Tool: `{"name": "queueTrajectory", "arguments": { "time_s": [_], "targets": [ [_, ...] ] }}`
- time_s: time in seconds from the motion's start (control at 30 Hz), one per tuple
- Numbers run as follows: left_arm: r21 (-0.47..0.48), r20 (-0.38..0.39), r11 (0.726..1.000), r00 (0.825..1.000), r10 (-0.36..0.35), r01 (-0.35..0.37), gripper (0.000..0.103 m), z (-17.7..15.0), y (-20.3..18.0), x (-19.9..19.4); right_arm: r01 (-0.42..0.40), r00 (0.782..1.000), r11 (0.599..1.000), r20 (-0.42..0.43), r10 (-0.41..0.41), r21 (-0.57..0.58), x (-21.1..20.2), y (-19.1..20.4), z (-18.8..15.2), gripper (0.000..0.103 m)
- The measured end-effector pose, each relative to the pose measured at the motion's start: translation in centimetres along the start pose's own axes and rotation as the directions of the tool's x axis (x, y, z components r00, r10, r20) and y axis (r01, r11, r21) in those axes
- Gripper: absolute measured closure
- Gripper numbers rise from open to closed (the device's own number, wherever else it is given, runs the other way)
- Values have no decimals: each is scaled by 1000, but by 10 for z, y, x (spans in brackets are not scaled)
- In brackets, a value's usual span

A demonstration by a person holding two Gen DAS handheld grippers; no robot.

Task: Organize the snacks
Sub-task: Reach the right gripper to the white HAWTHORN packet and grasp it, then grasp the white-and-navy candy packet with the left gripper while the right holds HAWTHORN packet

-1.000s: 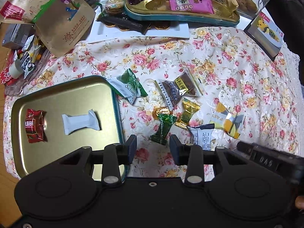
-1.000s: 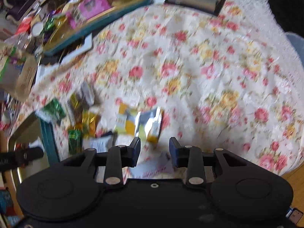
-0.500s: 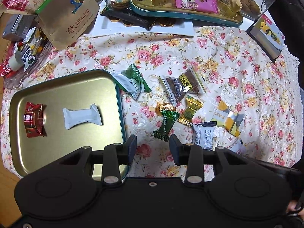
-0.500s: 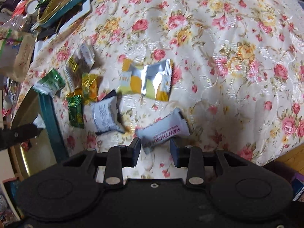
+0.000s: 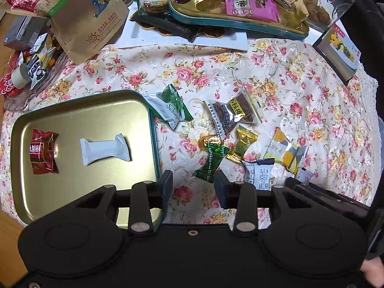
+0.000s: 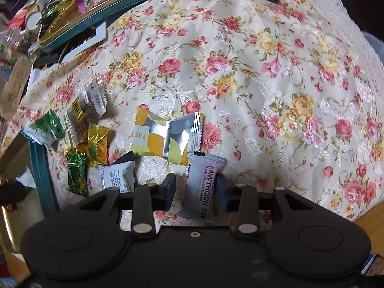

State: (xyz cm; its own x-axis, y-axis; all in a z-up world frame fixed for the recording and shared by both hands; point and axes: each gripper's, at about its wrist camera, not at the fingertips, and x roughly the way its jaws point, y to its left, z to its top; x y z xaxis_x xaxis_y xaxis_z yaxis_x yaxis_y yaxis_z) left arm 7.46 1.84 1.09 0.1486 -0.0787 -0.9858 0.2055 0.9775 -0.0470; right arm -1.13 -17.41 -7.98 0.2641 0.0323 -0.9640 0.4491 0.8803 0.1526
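Two wrapped snacks lie in the gold metal tray [image 5: 79,110] at nine o'clock on the floral-clothed table [image 5: 276,76]; left tongs [image 5: 193,184] gape empty, right tongs [image 6: 195,187] straddle, unclamped, a white hawthorn-strip packet [image 6: 204,182], with eight loose.

Floral tablecloth [image 5: 276,76] under scattered snacks [image 5: 230,115]

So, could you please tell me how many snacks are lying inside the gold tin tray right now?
2: a red-wrapped snack near the tray's left side, and a white-wrapped bar in the middle. The tongs hide its near corner, so another could be concealed.
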Motion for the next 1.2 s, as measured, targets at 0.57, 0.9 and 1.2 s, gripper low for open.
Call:
{"name": "queueTrajectory", "arguments": {
  "time_s": [0.57, 0.9, 1.2],
  "targets": [
    [-101, 40, 993, 998, -52, 55, 54, 6, -3, 8, -104, 993, 991, 57, 99, 86, -46, -30, 20, 81],
    [91, 10, 995, 999, -30, 29, 52, -14, -71, 31, -170, 973, 968, 189, 134, 187, -92, -59, 42, 81],
    [193, -6, 981, 1000, 18, -17, 51, -39, -105, 56, -200, 964, 956, 220, 152, 216, -102, -68, 43, 81]
  ]
}}
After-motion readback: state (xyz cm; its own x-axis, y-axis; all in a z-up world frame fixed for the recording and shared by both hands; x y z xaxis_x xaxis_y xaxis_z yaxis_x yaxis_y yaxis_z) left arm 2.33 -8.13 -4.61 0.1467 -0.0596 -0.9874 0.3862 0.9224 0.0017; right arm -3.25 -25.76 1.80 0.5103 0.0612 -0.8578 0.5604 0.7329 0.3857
